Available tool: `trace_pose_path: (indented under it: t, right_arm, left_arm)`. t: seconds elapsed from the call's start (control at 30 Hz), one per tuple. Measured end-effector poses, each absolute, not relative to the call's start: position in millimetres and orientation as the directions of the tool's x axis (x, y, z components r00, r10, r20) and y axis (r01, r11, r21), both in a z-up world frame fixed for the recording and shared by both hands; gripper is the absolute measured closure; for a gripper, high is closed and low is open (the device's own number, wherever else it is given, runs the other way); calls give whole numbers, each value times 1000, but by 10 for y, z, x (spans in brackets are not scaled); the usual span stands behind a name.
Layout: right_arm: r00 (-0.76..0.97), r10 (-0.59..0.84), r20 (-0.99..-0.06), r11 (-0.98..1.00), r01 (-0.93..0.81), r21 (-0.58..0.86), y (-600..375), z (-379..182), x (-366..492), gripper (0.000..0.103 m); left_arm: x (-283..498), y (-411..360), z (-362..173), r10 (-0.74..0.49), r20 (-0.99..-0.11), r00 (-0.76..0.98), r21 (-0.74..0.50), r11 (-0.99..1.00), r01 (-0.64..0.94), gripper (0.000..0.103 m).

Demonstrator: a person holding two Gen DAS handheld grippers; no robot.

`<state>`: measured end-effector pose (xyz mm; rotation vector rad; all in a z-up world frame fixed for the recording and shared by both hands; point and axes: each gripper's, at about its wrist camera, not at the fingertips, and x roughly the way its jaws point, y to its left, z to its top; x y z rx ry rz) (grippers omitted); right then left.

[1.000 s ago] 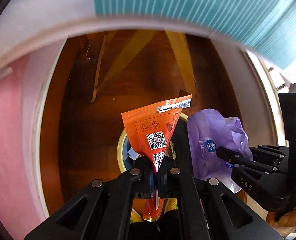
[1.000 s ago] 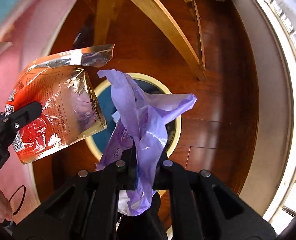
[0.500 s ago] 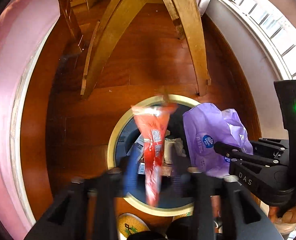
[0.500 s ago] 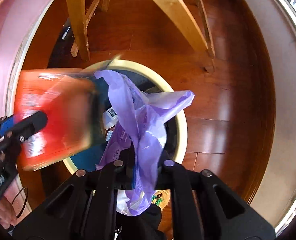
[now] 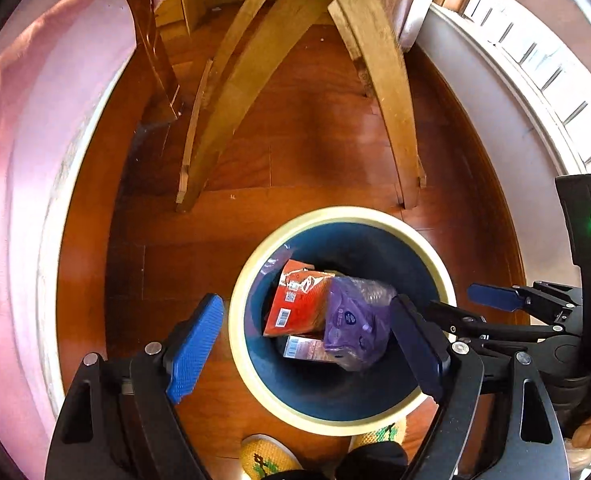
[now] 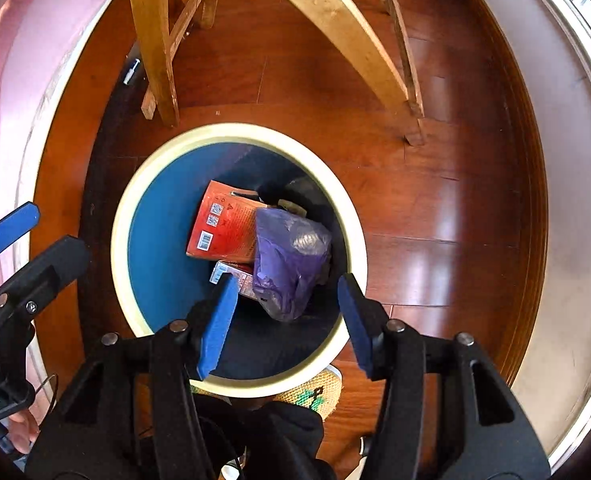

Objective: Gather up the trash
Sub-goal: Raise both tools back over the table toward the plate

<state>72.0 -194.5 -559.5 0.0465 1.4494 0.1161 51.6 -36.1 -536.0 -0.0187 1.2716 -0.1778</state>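
A round bin (image 5: pixel 251 276) (image 6: pixel 133 200) with a cream rim and blue inside stands on the wooden floor below both grippers. An orange snack packet (image 5: pixel 299 300) (image 6: pixel 225 226) and a crumpled purple bag (image 5: pixel 353 326) (image 6: pixel 289 256) lie inside it on other packaging. My left gripper (image 5: pixel 307 340) hangs over the bin, its jaws opening wide with nothing pressed between them. My right gripper (image 6: pixel 289 316) points straight down into the bin, jaws also opening, empty. Each gripper shows at the edge of the other's view: right gripper (image 5: pixel 491 308), left gripper (image 6: pixel 27 236).
Light wooden chair legs (image 5: pixel 379 80) (image 6: pixel 151 40) stand on the floor just beyond the bin. A pink bed cover (image 5: pixel 35 140) runs along the left and a white skirting (image 6: pixel 567 200) along the right. Patterned slippers (image 5: pixel 263 456) (image 6: pixel 315 392) show near the bin's near side.
Both grippers sank toward the bin and their jaws parted. The orange packet left the left gripper and the purple bag left the right gripper; both now lie in the bin.
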Motion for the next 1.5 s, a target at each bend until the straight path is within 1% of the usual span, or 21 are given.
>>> trace_pose_path:
  t: [0.23,0.47,0.7,0.8,0.83,1.0,1.13,1.37,1.5]
  right_arm:
    - [146,101,-984,995,-28,97,-1936,-5144,557,54]
    - [164,88,-982,996,-16,86,-1839,-4471,260,54]
    - [218,72,-973,997,-26,68,-1741,-3512,-38,54]
    - [270,69,-960,998,-17,67,-1721,-2981,-143,54]
    - [288,68,-955,998,-14,66,-1721,-2807,-169,54]
    - [396,61,-916,996,29,79,-1710,-1939,-325,54]
    - [490,53,-870,992,75,103,-1722,-1307,-395,54]
    - [607,26,-794,990,94,104,-1655,-474,-278,54]
    - [660,11,-751,991,95,98,-1567,-82,-106,54]
  left_arm:
    - [393,-251,-4883,-148,-944,294,-123,987,101,17]
    - [176,-49,-4122,-131,-944,303,-114,991,74,17]
    - [-13,195,-3115,-146,-937,317,-131,989,69,17]
    - [-98,280,-2549,-139,-922,361,-113,989,93,17]
    - [-123,297,-2384,-131,-918,375,-101,990,100,19]
    - [-142,364,-1599,-119,-903,413,-63,987,148,20]
    - [-79,379,-1045,-154,-878,453,-73,979,191,20]
    - [156,489,-104,-215,-818,533,-120,971,208,20]
    - [431,568,276,-234,-784,575,-134,968,212,20]
